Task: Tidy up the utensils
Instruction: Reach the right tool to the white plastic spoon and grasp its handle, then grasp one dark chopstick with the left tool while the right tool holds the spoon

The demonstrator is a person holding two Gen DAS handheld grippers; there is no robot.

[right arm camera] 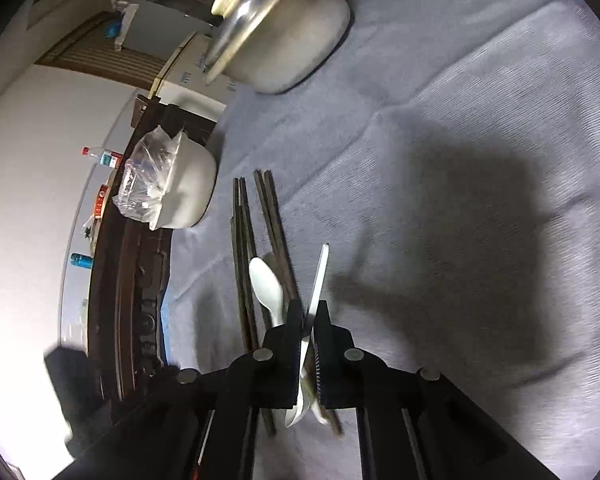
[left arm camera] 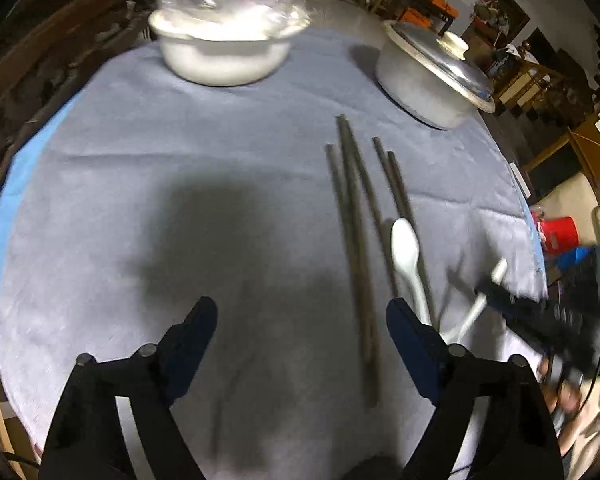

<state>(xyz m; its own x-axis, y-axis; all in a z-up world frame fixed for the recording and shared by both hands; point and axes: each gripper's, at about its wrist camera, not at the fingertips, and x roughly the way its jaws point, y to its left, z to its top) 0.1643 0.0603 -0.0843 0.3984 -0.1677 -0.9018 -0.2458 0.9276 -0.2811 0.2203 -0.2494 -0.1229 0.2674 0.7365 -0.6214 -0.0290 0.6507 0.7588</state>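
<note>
The right tongs (right arm camera: 307,320) are clenched on a white spoon (right arm camera: 318,276), tilted sideways just above the chopsticks (left arm camera: 354,216) on the tabletop (left arm camera: 180,140). The left tongs (left arm camera: 302,320) hover released, one finger beside the chopsticks' near ends. A second spoon (left arm camera: 406,248) lies across the chopsticks. Beyond them stand a lidded pot (left arm camera: 428,76) and a plastic-covered bowl (left arm camera: 224,48).

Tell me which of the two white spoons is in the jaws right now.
The spoon clamped by its handle in the right gripper, raised off the cloth. The other white spoon lies flat beside the chopsticks, untouched.
</note>
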